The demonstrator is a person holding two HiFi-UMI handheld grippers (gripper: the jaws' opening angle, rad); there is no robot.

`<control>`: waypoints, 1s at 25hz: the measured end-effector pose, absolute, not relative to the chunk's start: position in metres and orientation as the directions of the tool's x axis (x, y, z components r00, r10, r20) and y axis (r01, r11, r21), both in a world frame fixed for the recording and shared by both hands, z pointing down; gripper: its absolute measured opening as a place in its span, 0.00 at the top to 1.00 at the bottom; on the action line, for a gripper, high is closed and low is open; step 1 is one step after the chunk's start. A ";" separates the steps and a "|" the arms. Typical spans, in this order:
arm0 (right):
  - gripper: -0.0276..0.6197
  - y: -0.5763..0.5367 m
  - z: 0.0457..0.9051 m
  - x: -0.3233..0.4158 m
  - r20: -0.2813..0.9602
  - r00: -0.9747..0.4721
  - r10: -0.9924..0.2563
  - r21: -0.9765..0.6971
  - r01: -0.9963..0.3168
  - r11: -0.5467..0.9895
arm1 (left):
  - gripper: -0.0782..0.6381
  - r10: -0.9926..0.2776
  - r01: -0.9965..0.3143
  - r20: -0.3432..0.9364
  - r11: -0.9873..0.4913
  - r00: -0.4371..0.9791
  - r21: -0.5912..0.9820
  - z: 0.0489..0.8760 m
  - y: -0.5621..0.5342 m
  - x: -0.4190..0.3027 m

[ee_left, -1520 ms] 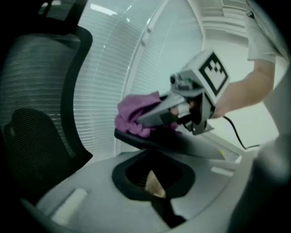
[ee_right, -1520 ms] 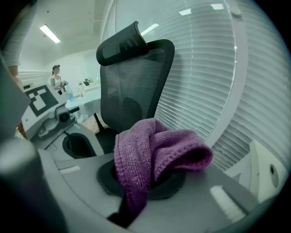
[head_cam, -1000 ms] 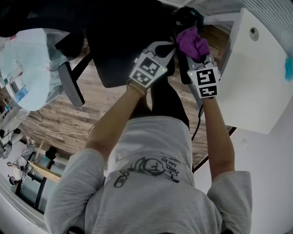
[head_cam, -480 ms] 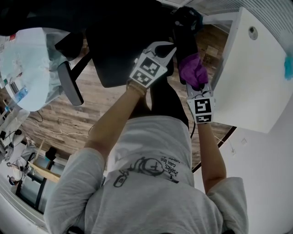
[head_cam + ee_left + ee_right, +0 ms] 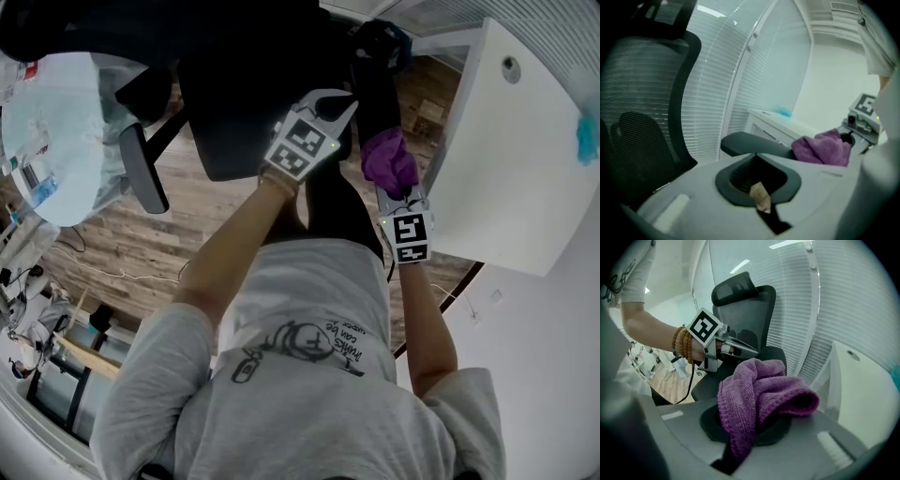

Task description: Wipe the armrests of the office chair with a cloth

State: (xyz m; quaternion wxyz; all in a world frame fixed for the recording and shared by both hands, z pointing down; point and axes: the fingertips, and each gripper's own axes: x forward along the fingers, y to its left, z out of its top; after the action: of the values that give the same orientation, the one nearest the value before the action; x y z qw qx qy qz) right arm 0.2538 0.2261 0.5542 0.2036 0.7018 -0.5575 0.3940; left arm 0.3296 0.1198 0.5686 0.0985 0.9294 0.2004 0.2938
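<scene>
The grey T-shirt, at six o'clock in the head view, carried a black print with looping script, upside down and too small to read. The left cube and right cube bore black-and-white coded squares.

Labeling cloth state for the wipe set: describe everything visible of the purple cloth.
The purple cloth is a fluffy, knitted-looking rag, one colour, no visible stains. It is bunched into thick folds, not spread flat. One fold runs down between the jaws of the right gripper, which are shut on it; the rest bulges ahead of them. In the left gripper view it sits on one end of the chair's dark armrest, apparently touching it.
</scene>
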 end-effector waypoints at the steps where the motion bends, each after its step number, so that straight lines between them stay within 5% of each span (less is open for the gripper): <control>1: 0.90 0.225 0.553 0.255 0.777 0.063 -0.626 -0.165 -0.940 -0.299 | 0.89 0.432 0.316 0.501 -0.899 0.750 0.302 0.565 0.121 0.329; 25: 0.91 0.149 0.351 0.250 0.447 0.090 -0.890 -0.108 -0.982 -0.154 | 0.89 0.232 0.157 0.283 -0.951 0.931 0.266 0.358 0.101 0.235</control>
State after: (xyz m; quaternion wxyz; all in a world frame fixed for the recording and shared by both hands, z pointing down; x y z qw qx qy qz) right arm 0.2504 0.1485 0.3508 0.1102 0.7301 -0.6410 0.2094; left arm 0.2350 0.1010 0.3583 0.1206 0.9751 0.0998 0.1572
